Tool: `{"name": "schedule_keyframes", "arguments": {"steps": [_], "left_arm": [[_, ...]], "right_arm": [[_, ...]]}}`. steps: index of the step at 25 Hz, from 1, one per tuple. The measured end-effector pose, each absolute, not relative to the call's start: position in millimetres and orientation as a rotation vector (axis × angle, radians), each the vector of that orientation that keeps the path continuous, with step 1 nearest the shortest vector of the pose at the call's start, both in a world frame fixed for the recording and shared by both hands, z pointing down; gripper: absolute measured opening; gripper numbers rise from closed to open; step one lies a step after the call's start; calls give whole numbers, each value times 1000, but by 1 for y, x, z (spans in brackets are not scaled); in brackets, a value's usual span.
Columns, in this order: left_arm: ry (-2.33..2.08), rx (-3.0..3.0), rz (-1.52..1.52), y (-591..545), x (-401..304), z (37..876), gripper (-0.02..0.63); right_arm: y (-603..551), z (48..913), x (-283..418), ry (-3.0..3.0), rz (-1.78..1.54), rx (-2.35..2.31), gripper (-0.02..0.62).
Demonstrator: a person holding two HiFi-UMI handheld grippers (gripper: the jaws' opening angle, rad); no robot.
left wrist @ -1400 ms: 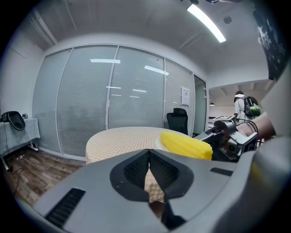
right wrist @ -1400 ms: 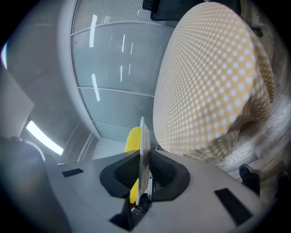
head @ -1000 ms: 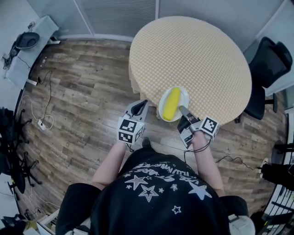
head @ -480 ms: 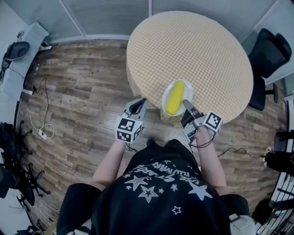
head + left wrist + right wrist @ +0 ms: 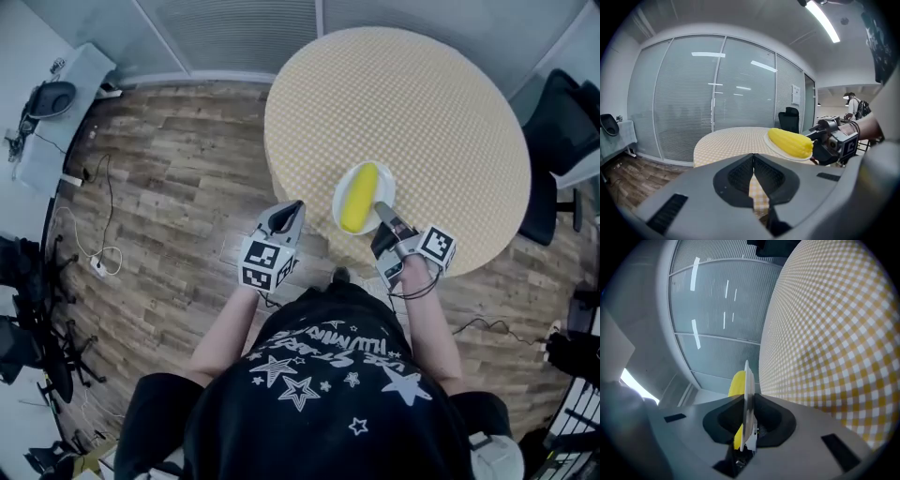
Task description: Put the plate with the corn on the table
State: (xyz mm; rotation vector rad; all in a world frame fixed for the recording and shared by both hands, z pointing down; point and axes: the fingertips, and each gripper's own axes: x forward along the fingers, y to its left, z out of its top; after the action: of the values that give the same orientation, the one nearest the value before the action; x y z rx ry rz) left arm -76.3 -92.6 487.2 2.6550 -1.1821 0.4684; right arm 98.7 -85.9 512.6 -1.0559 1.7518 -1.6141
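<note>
A brown wooden plank floor spreads out to the left of both tools. Ahead of them stands a round table under a yellow-and-white checked cloth. Its near edge lies just in front of the right tool and ahead and to the right of the left tool. Behind the tools is the person in a black shirt printed with white stars, bare forearms reaching forward. A black office chair sits far to the right of the right tool, cut off by the edge of the head view.

The left tool is closed, its dark ribbed pads pressed together with nothing between them. It hangs over the floor, short of the table's edge.

The right tool is clamped on the near rim of a small white round plate, which juts forward from its tips over the table's near edge. Whether the plate's underside touches the cloth cannot be told. The plate is plain, thin and shallow. In the right gripper view it shows only edge-on, as a pale upright sliver, so its face is out of sight there.

A bright yellow corn cob, husked and blunt-ended, lies lengthwise along the plate and spans most of it. From the right tool's camera most of the cob is hidden behind the plate.
</note>
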Motion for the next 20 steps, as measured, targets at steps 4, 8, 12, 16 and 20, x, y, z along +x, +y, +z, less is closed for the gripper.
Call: {"name": "schedule_keyframes", "arguments": {"steps": [4, 8, 12, 16, 20], "left_arm": [[-1273, 2604, 489, -112, -78, 481, 8], [-1355, 2546, 494, -126, -84, 480, 8], [-1437, 2500, 510, -129, -88, 483, 8], [-1493, 2468, 475, -131, -97, 485, 8], [-1494, 2452, 482, -137, -96, 487, 8]], "right_arm": [[-114, 514, 104, 1792, -1642, -1006, 52], [-140, 516, 110, 1830, -1665, -995, 52], [-152, 527, 119, 1829, -1699, -955, 52], [-153, 537, 115, 1839, -1717, -935, 52], [-162, 541, 113, 1835, -1738, -939, 52]]}}
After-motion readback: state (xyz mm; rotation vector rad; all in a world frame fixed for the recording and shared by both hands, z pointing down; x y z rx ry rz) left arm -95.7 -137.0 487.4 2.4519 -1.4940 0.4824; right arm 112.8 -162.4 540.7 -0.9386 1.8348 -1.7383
